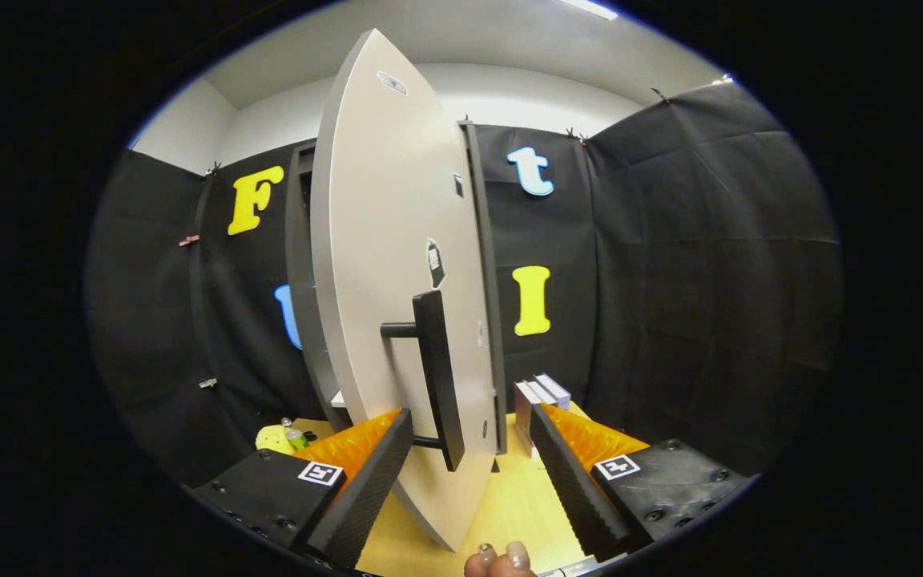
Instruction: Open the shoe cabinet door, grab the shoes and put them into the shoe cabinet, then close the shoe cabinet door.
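Note:
The shoe cabinet's pale grey door stands swung out toward me, edge-on, with its dark frame behind it. A black bar handle sticks out from the door's lower part. My gripper is open, and the door's lower edge and the handle's bottom end sit between its fingers. The left finger is on the door's far side, the right finger on the handle side. Neither finger visibly presses on anything. A yellow object, perhaps a shoe, lies on the table to the left, beyond the left finger.
The wooden table top runs under the door. A small green-topped bottle stands by the yellow object. A white box sits just beyond the right finger. A person's fingertips show below the door. Black cloth walls close the booth.

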Available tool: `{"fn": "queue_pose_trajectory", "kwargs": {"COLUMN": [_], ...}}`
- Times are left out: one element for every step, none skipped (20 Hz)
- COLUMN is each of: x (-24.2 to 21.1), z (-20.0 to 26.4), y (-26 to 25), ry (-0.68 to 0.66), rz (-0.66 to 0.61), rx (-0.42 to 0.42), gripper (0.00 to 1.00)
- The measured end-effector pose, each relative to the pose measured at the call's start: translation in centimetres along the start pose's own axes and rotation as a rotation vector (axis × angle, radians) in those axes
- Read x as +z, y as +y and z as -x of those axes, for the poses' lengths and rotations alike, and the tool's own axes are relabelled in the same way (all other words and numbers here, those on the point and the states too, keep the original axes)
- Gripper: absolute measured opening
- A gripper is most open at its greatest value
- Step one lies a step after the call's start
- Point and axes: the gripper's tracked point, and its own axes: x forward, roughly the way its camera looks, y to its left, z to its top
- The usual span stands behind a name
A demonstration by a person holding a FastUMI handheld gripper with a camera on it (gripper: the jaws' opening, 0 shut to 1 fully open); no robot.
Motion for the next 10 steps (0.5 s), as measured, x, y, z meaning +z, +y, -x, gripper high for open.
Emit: {"fn": "queue_pose_trajectory", "kwargs": {"x": [-0.1, -0.3, -0.5, -0.6, -0.7, -0.8, -0.8, -0.9, -1.1, -1.6], "z": [-0.5, -1.0, -1.6, -2.4, -2.9, -3.5, -4.1, -4.9, -6.0, -6.8], "y": [1.2, 2.4, 3.7, 5.1, 6.2, 7.7, 9.4, 11.1, 12.4, 13.4], "ry": [0.002, 0.004, 0.008, 0.012, 0.015, 0.018, 0.014, 0.006, 0.005, 0.019], "rz": [0.001, -0.001, -0.004, -0.007, -0.009, -0.014, -0.018, -0.015, -0.004, 0.006], "rx": [0.015, 0.031, 0.046, 0.064, 0.077, 0.101, 0.131, 0.158, 0.172, 0.18], "gripper": [0.98, 0.98, 0.98, 0.98, 0.98, 0.98, 0.98, 0.98, 0.98, 0.98]}}
